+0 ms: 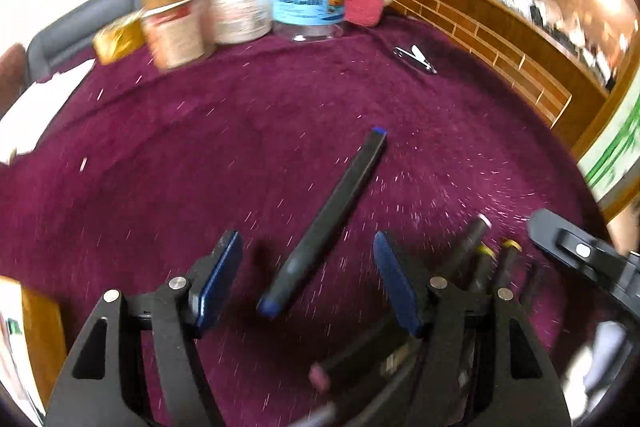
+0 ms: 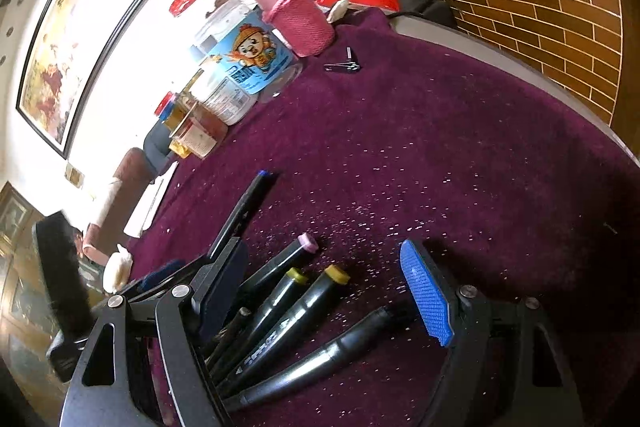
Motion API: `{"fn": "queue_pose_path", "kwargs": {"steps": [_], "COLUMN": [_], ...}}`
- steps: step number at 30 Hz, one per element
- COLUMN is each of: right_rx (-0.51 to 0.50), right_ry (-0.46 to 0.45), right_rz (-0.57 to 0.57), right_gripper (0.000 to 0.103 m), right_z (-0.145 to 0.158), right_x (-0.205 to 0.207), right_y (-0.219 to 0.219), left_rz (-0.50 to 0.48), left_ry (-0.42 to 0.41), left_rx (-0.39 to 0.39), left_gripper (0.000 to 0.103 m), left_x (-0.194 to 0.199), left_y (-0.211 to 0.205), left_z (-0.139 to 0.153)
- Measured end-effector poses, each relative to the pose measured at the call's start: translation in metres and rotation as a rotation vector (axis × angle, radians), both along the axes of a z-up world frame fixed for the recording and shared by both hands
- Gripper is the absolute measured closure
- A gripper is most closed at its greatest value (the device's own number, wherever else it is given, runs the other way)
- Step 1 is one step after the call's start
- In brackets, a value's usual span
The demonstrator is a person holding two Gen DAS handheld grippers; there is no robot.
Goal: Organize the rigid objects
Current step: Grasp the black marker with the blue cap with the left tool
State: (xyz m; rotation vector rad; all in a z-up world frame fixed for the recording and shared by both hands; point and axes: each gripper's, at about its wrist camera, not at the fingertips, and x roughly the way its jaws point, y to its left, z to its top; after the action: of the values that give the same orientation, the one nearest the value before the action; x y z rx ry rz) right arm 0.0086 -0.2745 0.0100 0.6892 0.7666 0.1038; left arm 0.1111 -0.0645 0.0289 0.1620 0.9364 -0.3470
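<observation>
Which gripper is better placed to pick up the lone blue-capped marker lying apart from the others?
Left. The blue-capped marker lies directly between the open left gripper fingers. The right gripper is open over the marker cluster instead.

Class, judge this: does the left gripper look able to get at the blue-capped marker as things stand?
Probably yes: the left gripper is open, the blue-capped marker lies alone between its fingers on the purple cloth, nothing covering it.

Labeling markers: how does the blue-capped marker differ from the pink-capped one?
Cap colour: the blue-capped marker has blue ends, the pink-capped marker a pink end.
Position: the blue-capped marker lies alone on the purple cloth; the pink-capped marker lies beside the yellow-capped markers.
Gripper: the blue-capped marker sits between the open left gripper fingers, untouched; the pink-capped does not.
Shared: both have dark bodies and lie flat.
</observation>
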Motion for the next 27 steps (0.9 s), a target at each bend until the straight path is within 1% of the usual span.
{"fn": "queue_pose_path", "kwargs": {"steps": [3,4,5,6,7,8,10,13,15,18,19,21,23,24,25,26,27], "right_rx": [0.011,0.003,-0.002,-0.008,-0.013,-0.015,-0.02,-0.03,-0.038,-0.049,-0.055,-0.072,-0.086,-0.091,-0.094,-0.094,-0.094], "right_ry": [0.006,0.007,0.008,0.009,0.009,0.01,0.01,0.011,0.014,0.016,0.017,0.019,0.018,0.018,0.017,0.017,0.016], "right_rz": [-0.008,-0.011,-0.01,-0.009,-0.01,-0.01,-0.01,-0.009,-0.017,-0.017,-0.017,-0.016,-0.013,-0.012,-0.011,-0.011,-0.011], "right_gripper": [0.029,0.029,0.029,0.029,0.029,0.029,0.029,0.029,0.029,0.029,0.029,0.029,0.029,0.029,0.029,0.029,0.029], "right_z": [-0.002,-0.002,-0.002,-0.002,-0.002,-0.002,-0.002,-0.001,-0.001,-0.001,-0.001,0.0,0.0,0.0,0.0,0.0,0.0], "right_x": [0.001,0.001,0.001,0.002,0.002,0.002,0.002,0.002,0.002,0.002,0.002,0.003,0.002,0.002,0.002,0.002,0.002], "right_y": [-0.003,-0.002,-0.002,-0.001,-0.001,-0.001,0.0,0.001,0.002,0.003,0.004,0.006,0.008,0.008,0.008,0.008,0.008], "left_rz": [-0.071,-0.089,-0.092,-0.102,-0.097,-0.088,-0.069,-0.029,0.008,0.055,0.065,0.072,0.066,0.057,0.053,0.052,0.053], "left_ry": [-0.03,-0.058,-0.063,-0.043,-0.027,-0.017,-0.011,0.042,0.073,0.104,0.104,0.09,0.074,0.066,0.067,0.073,0.081], "left_rx": [0.102,0.127,0.139,0.122,0.114,0.119,0.117,0.062,0.022,-0.027,-0.051,-0.063,-0.054,-0.038,-0.039,-0.065,-0.1], "left_gripper": [0.036,0.039,0.053,0.065,0.086,0.091,0.092,0.092,0.092,0.091,0.091,0.09,0.086,0.086,0.086,0.09,0.09], "left_x": [0.005,0.002,0.003,0.002,0.002,0.0,-0.004,-0.017,-0.031,-0.045,-0.047,-0.046,-0.047,-0.049,-0.051,-0.053,-0.055], "left_y": [-0.026,-0.031,-0.033,-0.032,-0.03,-0.025,-0.017,0.01,0.035,0.058,0.062,0.062,0.056,0.053,0.053,0.056,0.062], "left_z": [-0.009,-0.009,-0.009,-0.008,-0.008,-0.007,-0.006,-0.007,-0.006,-0.008,-0.009,-0.01,-0.01,-0.01,-0.009,-0.007,-0.005]}}
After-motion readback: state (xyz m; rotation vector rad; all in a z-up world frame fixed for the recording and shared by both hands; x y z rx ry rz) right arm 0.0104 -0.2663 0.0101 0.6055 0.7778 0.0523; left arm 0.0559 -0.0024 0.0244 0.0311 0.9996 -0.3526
